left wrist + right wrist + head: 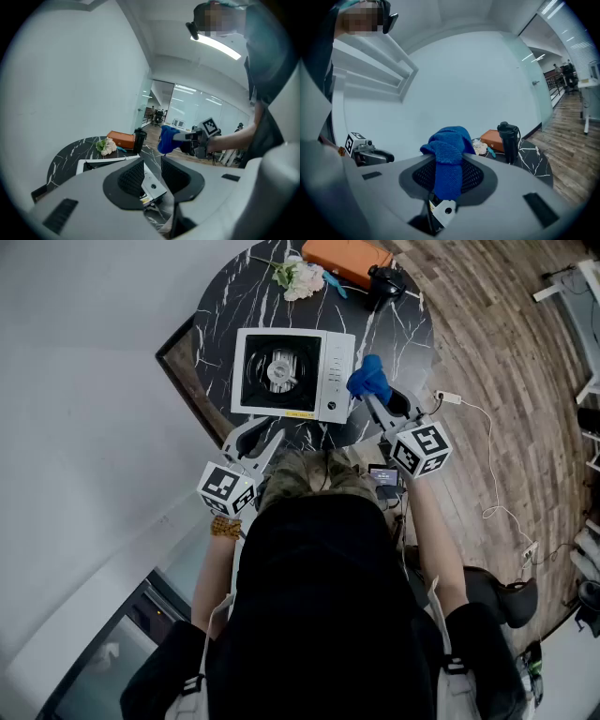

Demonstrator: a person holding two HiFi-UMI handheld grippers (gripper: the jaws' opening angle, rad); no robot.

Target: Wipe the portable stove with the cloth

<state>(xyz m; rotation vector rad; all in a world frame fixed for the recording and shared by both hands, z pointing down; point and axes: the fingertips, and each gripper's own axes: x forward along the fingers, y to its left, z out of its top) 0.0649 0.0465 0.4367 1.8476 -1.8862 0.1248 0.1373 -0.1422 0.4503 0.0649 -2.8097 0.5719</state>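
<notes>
**Cloth pinched at the stove's right side, left jaws empty**

We see the portable stove (292,374) sitting flat on the near part of the round, black marbled bench (225,306). It has a white body, a dark burner well and a control strip along its right side.

The right hand-held gripper (373,401) is pinching the blue cloth (368,378). In its own view the fabric is bunched between the two pads and spills over their tips. From above, the cloth lies over the stove's right edge by the control strip. In the left gripper view it appears to hang in the air above the bench, so we cannot tell whether it touches the stove.

The left hand-held gripper (265,435) is at the stove's near edge, towards its left corner. Its jaws are spread a little, with a narrow gap and nothing between the pads; a corner of the stove shows beyond the gap.

At the far side of the bench lie a small bunch of flowers (298,277), an orange box (345,257) and a black flask (386,282), all well apart from the stove.
</notes>
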